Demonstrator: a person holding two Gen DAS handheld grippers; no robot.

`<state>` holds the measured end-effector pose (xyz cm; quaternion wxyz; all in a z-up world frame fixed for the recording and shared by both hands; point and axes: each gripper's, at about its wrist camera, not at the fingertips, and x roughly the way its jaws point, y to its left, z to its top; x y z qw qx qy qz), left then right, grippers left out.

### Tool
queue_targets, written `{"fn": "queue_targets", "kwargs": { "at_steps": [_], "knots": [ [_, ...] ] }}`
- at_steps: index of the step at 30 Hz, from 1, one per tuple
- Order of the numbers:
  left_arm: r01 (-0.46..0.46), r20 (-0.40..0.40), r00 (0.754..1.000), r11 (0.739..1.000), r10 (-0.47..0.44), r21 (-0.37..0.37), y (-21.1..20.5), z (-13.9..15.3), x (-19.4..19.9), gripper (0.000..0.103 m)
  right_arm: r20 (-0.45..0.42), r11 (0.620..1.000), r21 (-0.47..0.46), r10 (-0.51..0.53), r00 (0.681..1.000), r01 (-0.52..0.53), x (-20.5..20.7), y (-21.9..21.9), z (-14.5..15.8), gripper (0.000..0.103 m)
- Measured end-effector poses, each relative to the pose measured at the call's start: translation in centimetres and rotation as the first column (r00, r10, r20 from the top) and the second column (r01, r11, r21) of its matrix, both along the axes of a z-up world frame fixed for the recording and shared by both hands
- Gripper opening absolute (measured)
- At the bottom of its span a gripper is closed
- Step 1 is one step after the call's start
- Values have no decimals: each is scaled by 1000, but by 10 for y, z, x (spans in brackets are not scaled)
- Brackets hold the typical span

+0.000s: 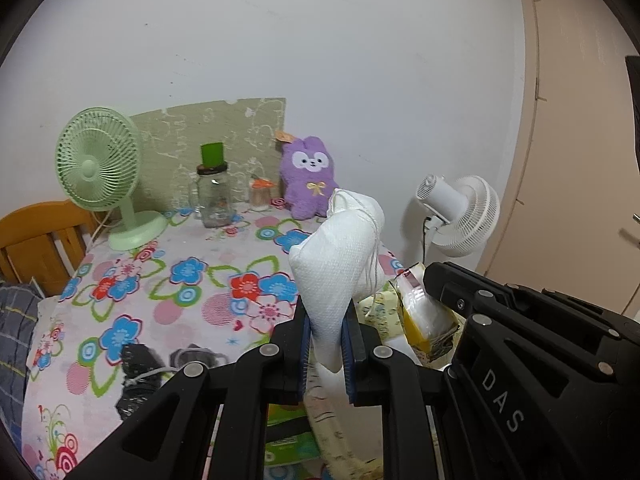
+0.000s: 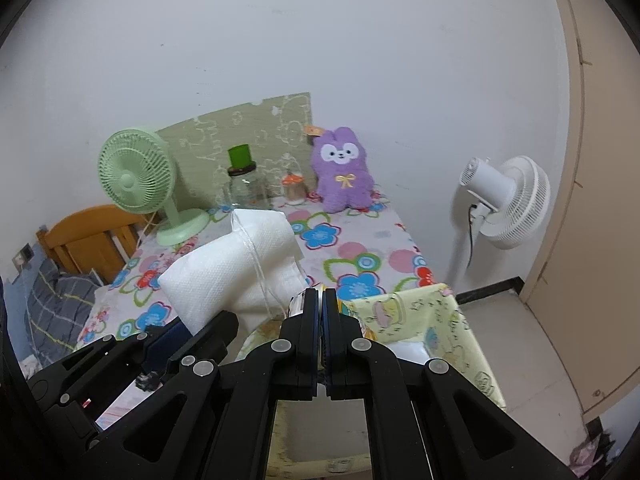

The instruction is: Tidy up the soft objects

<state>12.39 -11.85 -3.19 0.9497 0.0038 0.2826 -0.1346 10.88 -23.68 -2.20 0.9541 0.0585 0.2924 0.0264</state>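
Two fans [image 1: 100, 168] [image 1: 460, 216], one purple plush [image 1: 308, 178], one jar [image 1: 212, 196], one white pouch [image 1: 340, 264]

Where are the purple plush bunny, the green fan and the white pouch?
purple plush bunny [image 1: 309, 184], left wrist view, on its belly.
green fan [image 1: 98, 160], left wrist view, on the grille.
white pouch [image 1: 340, 256], left wrist view, on its textured middle.

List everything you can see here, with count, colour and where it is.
Pillow: one, white, held above the table.
Plush toy: one, purple, back of table against wall.
Desk fan: one, green, table's back left.
Glass jar: one, clear, green lid, beside the fan.
Standing fan: one, white, right of table.
Fabric bin: one, yellow, near table's right edge.
Tablecloth: one, floral.
Left gripper: shut on pillow.
Right gripper: shut; contents unclear.
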Motion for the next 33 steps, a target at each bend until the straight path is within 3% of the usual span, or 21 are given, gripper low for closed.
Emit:
{"fn": "queue_targets", "kwargs": {
  "at_steps": [9,24,27,30,33],
  "knots": [
    [32,-48,998,999,-31,18,-26,-16,7,12,-41,999,0,-33,999,33,7,-25,-18,5],
    [83,-219,973,995,-70,52,-54,-68,28,13,-140,996,11,-89,986,91,31,-55,-58,4],
    [80,-209,976,994,-62,75,-59,-70,29,18,-153,995,15,-100,983,103,37,-60,-63,4],
    [77,-209,976,994,-58,82,-62,-73,32,39,-166,993,21,-107,980,112,42,-63,-67,4],
    [75,-201,978,993,-55,93,-62,-73,35,41,-180,994,29,-103,978,110,46,-64,-71,4]
  ]
}}
